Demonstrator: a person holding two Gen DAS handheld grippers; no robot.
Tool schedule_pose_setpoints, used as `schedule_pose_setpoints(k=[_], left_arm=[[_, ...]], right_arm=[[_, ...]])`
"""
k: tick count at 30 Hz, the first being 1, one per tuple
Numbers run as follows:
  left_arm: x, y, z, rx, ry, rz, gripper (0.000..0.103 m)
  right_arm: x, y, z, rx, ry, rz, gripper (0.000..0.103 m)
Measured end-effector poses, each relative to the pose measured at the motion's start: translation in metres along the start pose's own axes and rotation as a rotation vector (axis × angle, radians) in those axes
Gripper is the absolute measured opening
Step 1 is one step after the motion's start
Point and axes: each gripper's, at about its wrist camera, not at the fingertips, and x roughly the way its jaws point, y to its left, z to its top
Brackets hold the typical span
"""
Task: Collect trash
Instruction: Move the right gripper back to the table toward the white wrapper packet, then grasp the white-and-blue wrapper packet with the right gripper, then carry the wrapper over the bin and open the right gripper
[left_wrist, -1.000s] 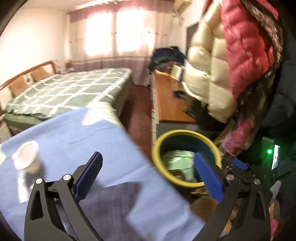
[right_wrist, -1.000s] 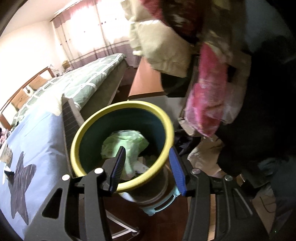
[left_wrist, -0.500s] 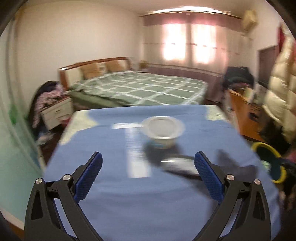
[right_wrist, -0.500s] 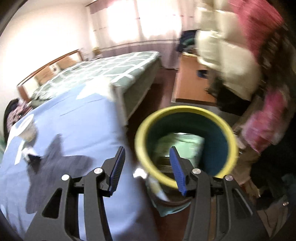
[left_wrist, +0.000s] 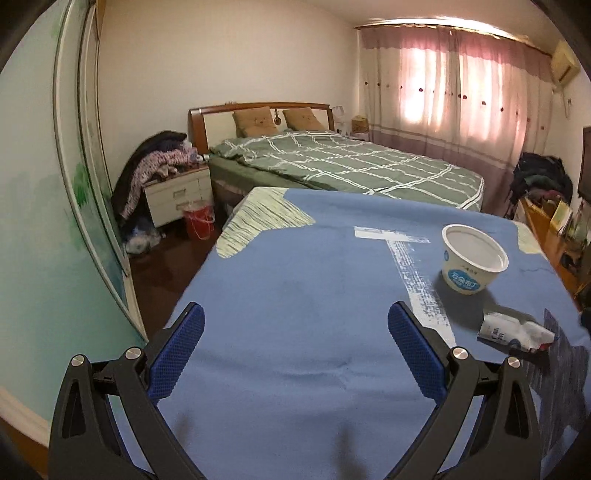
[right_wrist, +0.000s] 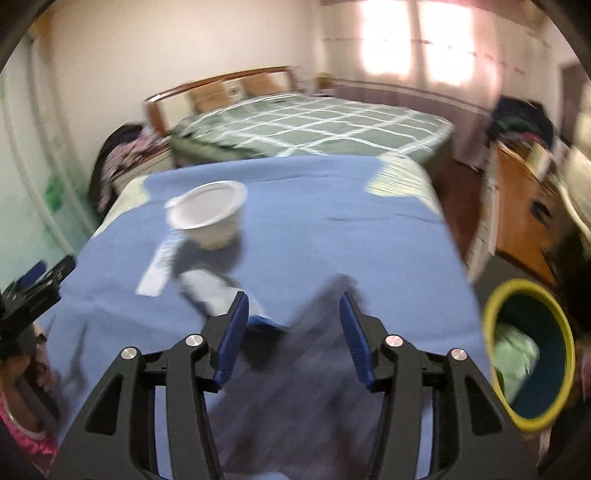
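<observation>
The left hand-held gripper (left_wrist: 295, 347) hung over the near part of the tabletop (left_wrist: 295, 280), its blue-padded fingers spread wide with nothing between them. The tabletop was covered in a blue cloth with a pale taped T-shape across it. To the right of that gripper stood a white plastic cup (left_wrist: 474, 258), upright and open at the top, with a blue label on its side. Nearer than the cup, and apart from it, lay a crumpled white wrapper (left_wrist: 515, 329) with blue and red print, flat on the cloth by the right edge.

The right hand-held gripper (right_wrist: 291, 332) was also parted, holding nothing, its fingers set closer together than those of the left. Its view was blurred. The wrapper (right_wrist: 210, 291) lay just ahead of its left finger, partly hidden behind the pad; I could not tell whether the pad touched it. The cup (right_wrist: 208, 214) stood further off on the cloth. Off the right edge of the tabletop, lower down, sat a bin (right_wrist: 532, 354) with a yellow rim and dark teal inside, something pale green lying in it.

Behind the tabletop stood a bed (left_wrist: 347, 166) under a green checked quilt, and pink curtains (left_wrist: 454, 88) glowed at the window.
</observation>
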Motion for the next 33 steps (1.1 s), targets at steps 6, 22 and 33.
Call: schedule_pose_setpoints(k=[6,22,33], left_arm=[[0.002,-0.003,-0.002,-0.009,-0.002,-0.013,0.098],[0.000,-0.009,-0.001,-0.002,-0.004,-0.009,0.098],[-0.001,-0.011,-0.002,0.003,-0.003,-0.008,0.098]], right_arm=[[0.039,0.049,0.014,-0.174,0.084,0.068,0.064],[0.075,0.046,-0.003,-0.173,0.203,0.070,0.039],[0.043,-0.036,-0.001,0.127,0.090,-0.020,0.037]])
